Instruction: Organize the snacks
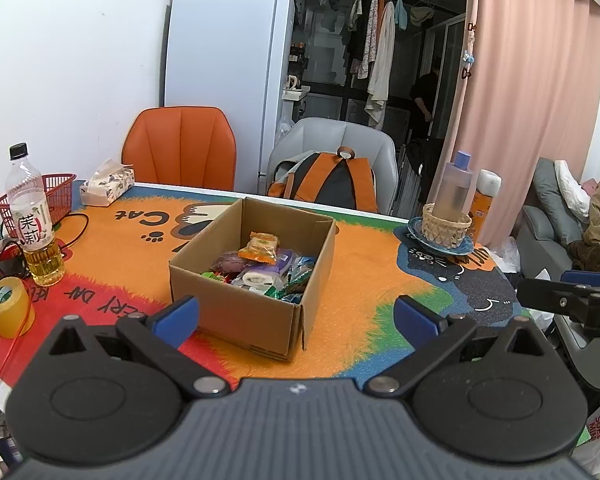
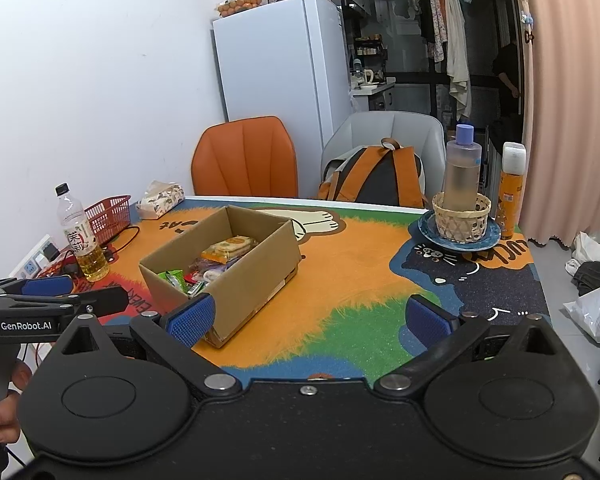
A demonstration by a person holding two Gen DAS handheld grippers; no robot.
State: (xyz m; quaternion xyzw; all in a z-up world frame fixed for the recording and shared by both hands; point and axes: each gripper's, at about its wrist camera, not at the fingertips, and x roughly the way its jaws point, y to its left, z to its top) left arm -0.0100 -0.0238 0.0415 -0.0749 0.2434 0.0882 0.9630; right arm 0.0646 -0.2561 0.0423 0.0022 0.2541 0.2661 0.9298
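Left wrist view: I see my left claw (image 1: 296, 314) spread wide, its blue pads (image 1: 177, 320) holding nothing and touching nothing, hanging above the near edge of the table mat (image 1: 364, 264). The cardboard box (image 1: 256, 276) stands just ahead, between the pads in my line of sight, flaps open. Inside it lies a loose heap of snack packets (image 1: 268, 270): an orange-wrapped one (image 1: 259, 249) on top, purple, white and green wrappers under it. At the right edge I catch my right claw (image 1: 556, 300) from the side; from here I cannot tell its opening.

My right wrist view settles that: the right claw (image 2: 310, 320) is spread just as wide and empty, its left pad (image 2: 192, 322) overlapping the box's near corner (image 2: 220, 332) in my sight, though I cannot tell if it touches. The box (image 2: 240, 276) sits at the middle of the mat, turned at an angle, with a yellow packet (image 2: 230, 249) showing on top. A tea bottle (image 2: 82, 236) and a red basket (image 2: 110, 218) stand well apart to the left; a wicker cup (image 2: 462, 218) on a blue plate (image 2: 458, 242) stands at the far right.
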